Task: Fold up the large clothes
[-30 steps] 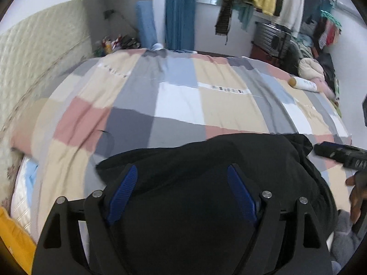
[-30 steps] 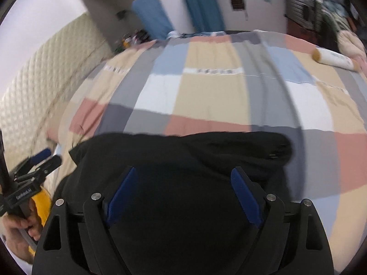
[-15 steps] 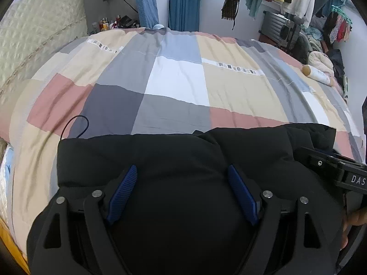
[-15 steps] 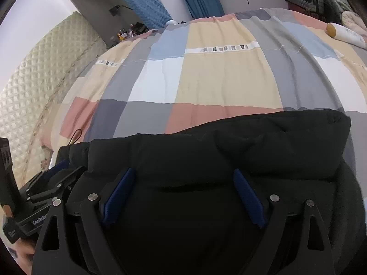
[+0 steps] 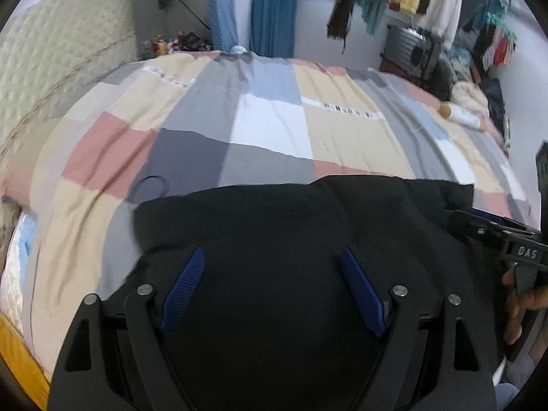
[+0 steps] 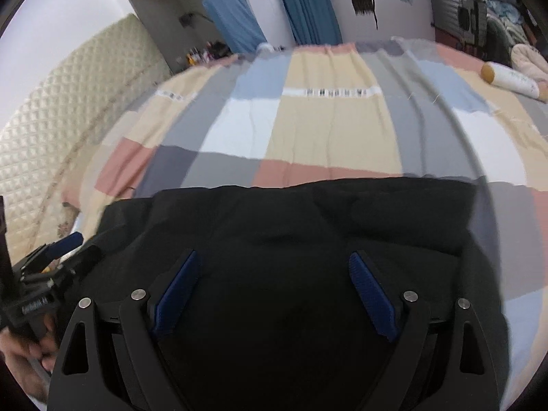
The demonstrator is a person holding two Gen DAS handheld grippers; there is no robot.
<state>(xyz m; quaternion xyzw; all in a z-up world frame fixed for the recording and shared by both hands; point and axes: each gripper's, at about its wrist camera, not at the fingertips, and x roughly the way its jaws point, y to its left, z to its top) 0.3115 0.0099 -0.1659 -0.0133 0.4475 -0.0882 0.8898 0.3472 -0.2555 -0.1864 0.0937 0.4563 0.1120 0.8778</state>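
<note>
Black garment [image 5: 291, 226] has been laid back flatter on the patchwork bed [image 5: 267, 126]; fold seems placed. Left gripper [image 5: 274, 267] and right gripper [image 6: 274, 270] fingers are spread wide, nothing gripped.

My right hand-held gripper [image 6: 274, 263] hangs with its jaws spread wide above the black garment [image 6: 308, 226] lying on the checked bed [image 6: 325, 130], my left hand-held gripper [image 6: 65, 250] at the garment's left edge, a bottle [image 6: 513, 78] far right.
</note>
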